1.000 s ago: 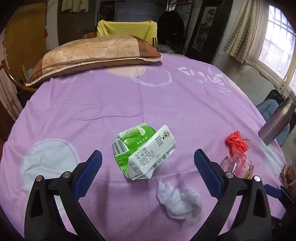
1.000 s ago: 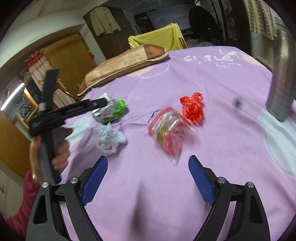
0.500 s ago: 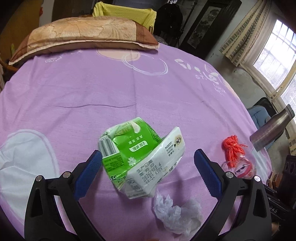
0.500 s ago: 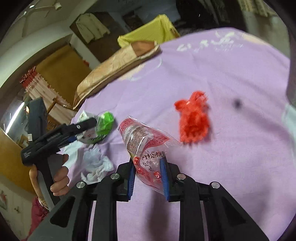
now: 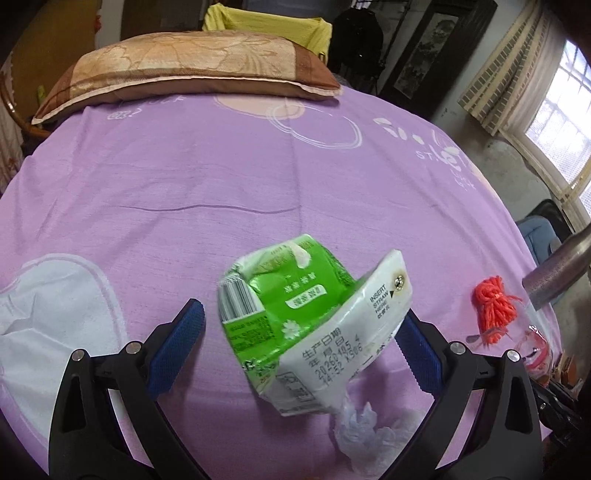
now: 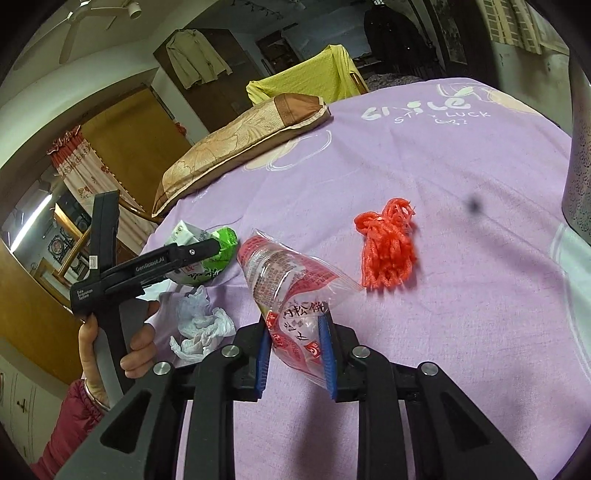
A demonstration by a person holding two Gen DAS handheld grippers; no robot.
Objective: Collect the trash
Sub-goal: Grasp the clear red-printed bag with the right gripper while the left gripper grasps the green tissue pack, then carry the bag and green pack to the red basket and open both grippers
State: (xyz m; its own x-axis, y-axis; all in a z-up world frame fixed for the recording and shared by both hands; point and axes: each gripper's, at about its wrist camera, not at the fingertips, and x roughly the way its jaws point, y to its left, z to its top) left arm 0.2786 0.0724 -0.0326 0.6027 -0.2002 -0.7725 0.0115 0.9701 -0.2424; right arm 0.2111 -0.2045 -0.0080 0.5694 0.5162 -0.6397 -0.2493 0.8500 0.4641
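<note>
A crushed green and white drink carton (image 5: 310, 317) lies on the purple cloth between the blue pads of my left gripper (image 5: 299, 343), which is open around it; its right pad is partly hidden behind the carton. It also shows in the right wrist view (image 6: 207, 254). My right gripper (image 6: 295, 354) is shut on a clear and red snack wrapper (image 6: 291, 288) and holds it above the cloth. A crumpled white tissue (image 5: 369, 439) lies just in front of the carton, also in the right wrist view (image 6: 201, 326). A red string bundle (image 6: 388, 243) lies to the right.
A brown and gold pillow (image 5: 184, 70) lies at the far edge of the purple cloth (image 5: 184, 177). A metal bottle (image 6: 578, 158) stands at the right. A white patch (image 5: 48, 314) is printed on the cloth at the left. A yellow-draped chair (image 5: 266, 22) stands behind.
My left gripper has moved forward so the carton now sits between its pads. My right gripper closed on the snack wrapper and lifted it off the cloth.
</note>
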